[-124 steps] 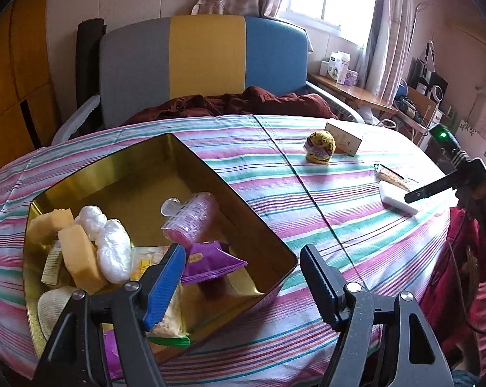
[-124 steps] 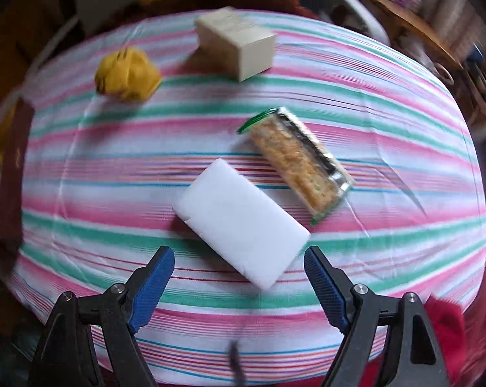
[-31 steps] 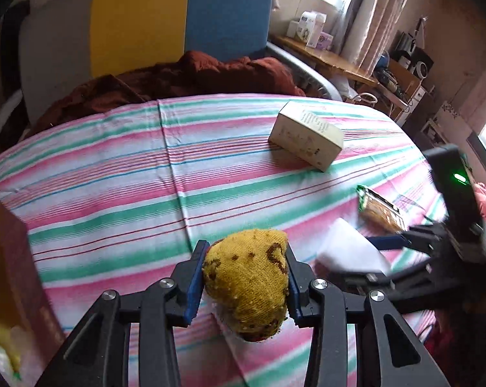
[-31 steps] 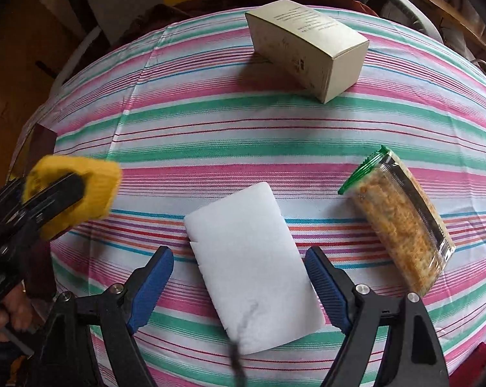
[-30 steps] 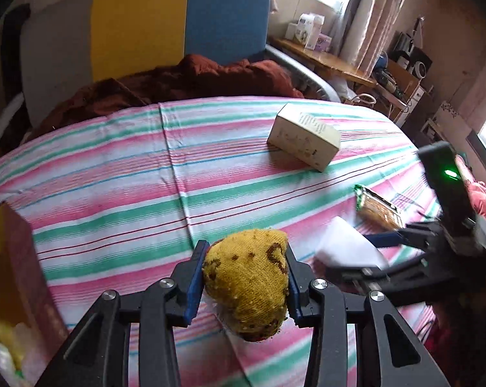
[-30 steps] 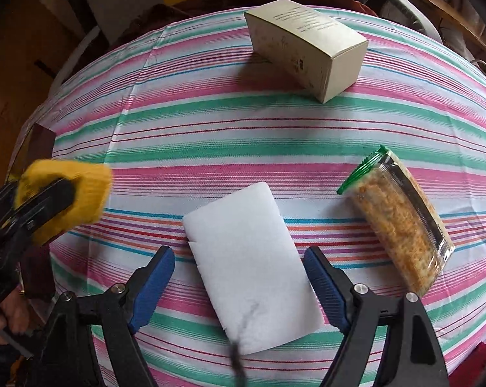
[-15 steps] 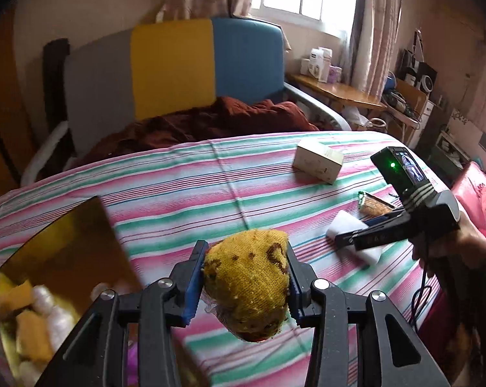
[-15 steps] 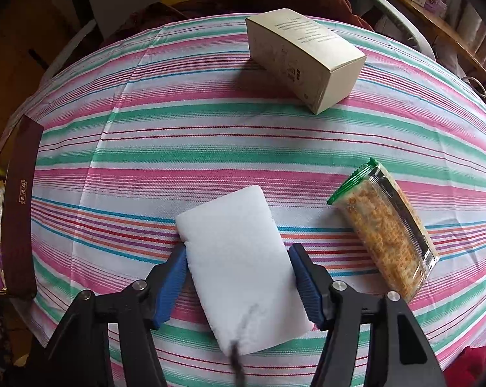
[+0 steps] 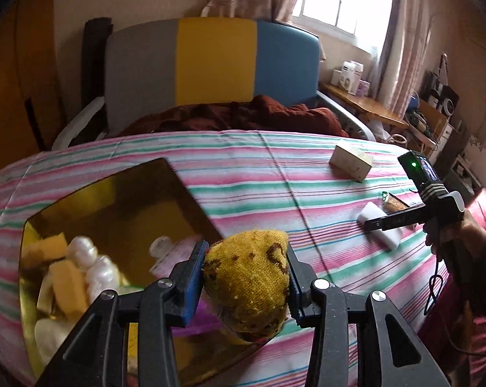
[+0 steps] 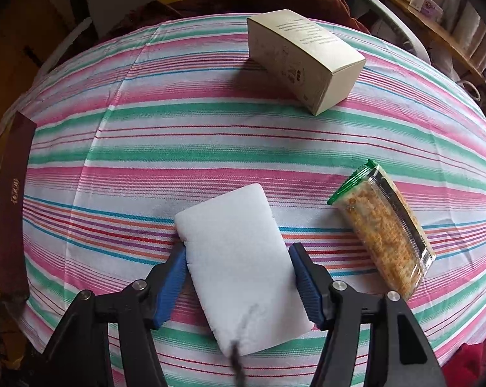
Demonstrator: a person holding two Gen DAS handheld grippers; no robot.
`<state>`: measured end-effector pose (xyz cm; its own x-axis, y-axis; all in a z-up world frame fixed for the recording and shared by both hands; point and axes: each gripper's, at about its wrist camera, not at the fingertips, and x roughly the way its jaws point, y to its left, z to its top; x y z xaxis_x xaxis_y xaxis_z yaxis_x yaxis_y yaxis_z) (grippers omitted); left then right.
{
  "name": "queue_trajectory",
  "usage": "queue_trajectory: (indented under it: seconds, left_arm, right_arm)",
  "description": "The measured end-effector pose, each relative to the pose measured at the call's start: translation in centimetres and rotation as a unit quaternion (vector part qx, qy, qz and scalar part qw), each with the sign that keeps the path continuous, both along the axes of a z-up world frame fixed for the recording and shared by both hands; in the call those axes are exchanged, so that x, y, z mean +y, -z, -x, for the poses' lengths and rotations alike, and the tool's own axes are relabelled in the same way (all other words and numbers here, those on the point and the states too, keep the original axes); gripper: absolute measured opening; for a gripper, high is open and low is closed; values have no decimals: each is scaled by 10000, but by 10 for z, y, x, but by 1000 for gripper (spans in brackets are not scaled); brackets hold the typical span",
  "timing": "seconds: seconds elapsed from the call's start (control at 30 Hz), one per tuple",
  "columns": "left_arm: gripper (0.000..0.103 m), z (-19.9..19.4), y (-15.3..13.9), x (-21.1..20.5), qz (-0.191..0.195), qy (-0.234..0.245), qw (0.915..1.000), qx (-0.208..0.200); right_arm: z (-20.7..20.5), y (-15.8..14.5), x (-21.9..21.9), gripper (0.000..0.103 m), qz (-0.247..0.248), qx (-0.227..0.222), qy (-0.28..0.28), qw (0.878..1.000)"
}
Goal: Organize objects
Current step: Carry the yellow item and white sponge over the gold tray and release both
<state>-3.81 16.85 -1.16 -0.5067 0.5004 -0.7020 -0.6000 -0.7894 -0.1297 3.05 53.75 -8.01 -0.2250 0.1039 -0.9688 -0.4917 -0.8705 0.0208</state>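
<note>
Left gripper [image 9: 245, 282] clamped on a yellow knitted ball [image 9: 248, 282], both pads pressed into its sides, held clear of the striped surface [image 9: 252, 180]. Directly below and to the left of that gripper, an open gold tin [image 9: 114, 200] holding yellow blocks [image 9: 67, 280], white wrapped lumps [image 9: 94, 264] and a pink bottle [image 9: 170, 253]. Ball over the tin's near right corner.

Right gripper [image 10: 238, 262] just closed in on a white sponge [image 10: 239, 258], blue pads [image 10: 172, 279] against its long edges, sponge flat on the surface and between the jaws. Whether lifted at all, cannot tell. Beyond that gripper and a little right, a cream box [image 10: 304, 58] lying on its side. Just right of the gripper, a clear snack pack [image 10: 385, 235] with a green end, apart from the sponge. Far left of the gripper, the tin's dark outer wall [image 10: 12, 225].

In the left view, right gripper [image 9: 380, 224] off to the right and farther out, a hand [image 9: 462, 235] on its handle, sponge [image 9: 377, 225] under its tip, box [image 9: 351, 160] beyond.
</note>
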Motion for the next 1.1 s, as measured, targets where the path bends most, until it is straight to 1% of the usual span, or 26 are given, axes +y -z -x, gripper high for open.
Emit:
queue_trajectory:
  seconds: [0.13,0.2,0.27,0.37,0.43,0.47,0.5,0.53,0.57,0.67,0.73,0.83,0.93,1.0,1.1]
  left_arm:
    - [44,5,6,-29,-80,-216,9996,-136]
    - [44,8,9,-48,-112,-388,9990,-185]
    - [44,11,10,-67,-144,-585,9979,-227]
    - [44,16,9,-94,-250,-874,9955,-264]
    - [44,19,8,-111,-316,-1065,9934,-268]
    - [44,19,7,-118,-355,-1136,9925,-267]
    - [44,20,7,-125,-388,-1204,9916,-265]
    - [44,21,7,-132,-420,-1270,9907,-262]
    - [44,22,7,-137,-450,-1308,9900,-263]
    - [44,25,8,-151,-614,-1414,9876,-310]
    - [44,26,8,-153,-698,-1422,9868,-335]
    - [44,30,10,-154,-759,-1363,9871,-363]
    - [44,35,11,-148,-808,-1250,9881,-385]
    - [44,39,11,-141,-808,-1158,9894,-353]
    - [44,52,11,-133,-817,-1113,9898,-338]
  right_arm:
    - [3,0,-5,64,-120,-111,-6,9999]
    - [3,-1,-9,63,-69,-87,-30,9999]
    - [7,-5,-21,63,-21,23,-165,9999]
    - [16,-16,-45,63,62,278,-428,9987]
    - [26,-27,-66,62,139,514,-631,9966]
    - [25,-34,-71,62,202,621,-707,9954]
    - [39,-36,-80,62,270,729,-790,9938]
    - [43,-44,-93,62,344,862,-911,9915]
    - [62,-43,-112,62,399,965,-1016,9893]
    - [87,-63,-163,62,597,1234,-1369,9810]
    - [102,-75,-198,62,761,1365,-1617,9744]
    - [123,-88,-230,62,993,1460,-1798,9677]
    - [160,-84,-258,62,1112,1425,-1871,9656]
    - [179,-79,-267,62,1195,1385,-1871,9652]
    - [209,-73,-278,62,1123,1280,-1860,9677]
